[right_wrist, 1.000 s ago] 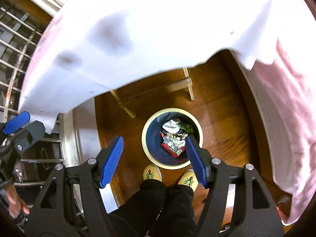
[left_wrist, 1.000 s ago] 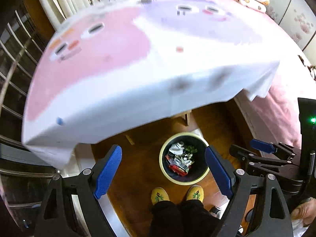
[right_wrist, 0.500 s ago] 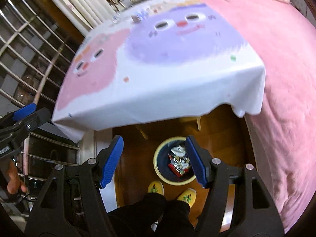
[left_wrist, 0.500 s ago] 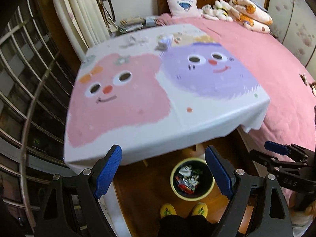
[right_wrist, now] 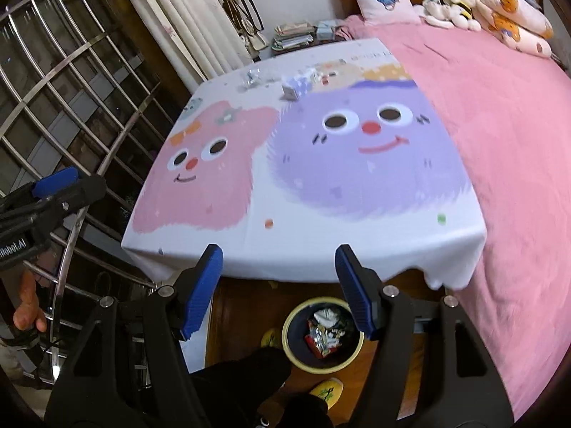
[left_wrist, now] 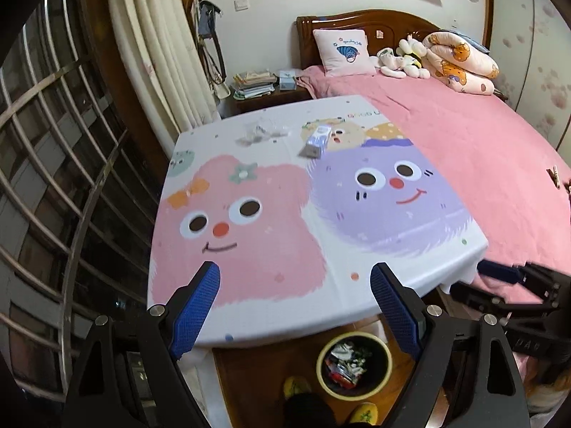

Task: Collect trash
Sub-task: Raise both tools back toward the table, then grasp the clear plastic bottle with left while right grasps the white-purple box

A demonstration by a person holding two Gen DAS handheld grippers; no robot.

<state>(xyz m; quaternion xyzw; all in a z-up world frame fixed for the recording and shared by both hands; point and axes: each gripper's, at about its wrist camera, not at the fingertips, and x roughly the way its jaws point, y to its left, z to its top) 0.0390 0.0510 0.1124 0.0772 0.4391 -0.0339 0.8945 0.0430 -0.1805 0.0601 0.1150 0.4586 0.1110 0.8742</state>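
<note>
1. Step in hand: you are between pickups. Both tools are empty and raised at the near edge of the worktop (left_wrist: 249,306), facing the far end.
2. Trash left: a small carton (left_wrist: 317,141) and a crumpled clear wrapper (left_wrist: 262,132) lie near the far edge of the worktop, just beside each other. The right view shows the same carton (right_wrist: 294,89) and wrapper (right_wrist: 254,77).
3. Bin (left_wrist: 354,361): it stands on the floor under the near edge, already holding wrappers.
4. Left tool (left_wrist: 294,306): its jaws are spread wide, holding and touching nothing.
5. Right tool (right_wrist: 279,283): its jaws are likewise apart and empty, above the bin (right_wrist: 323,335).
6. Next move, as a judgement: reach well forward across the worktop, straddle one item, close, then carry it back to the bin.
7. Caution: the wrapper looks thin and flat; expect a low, careful approach.
</note>
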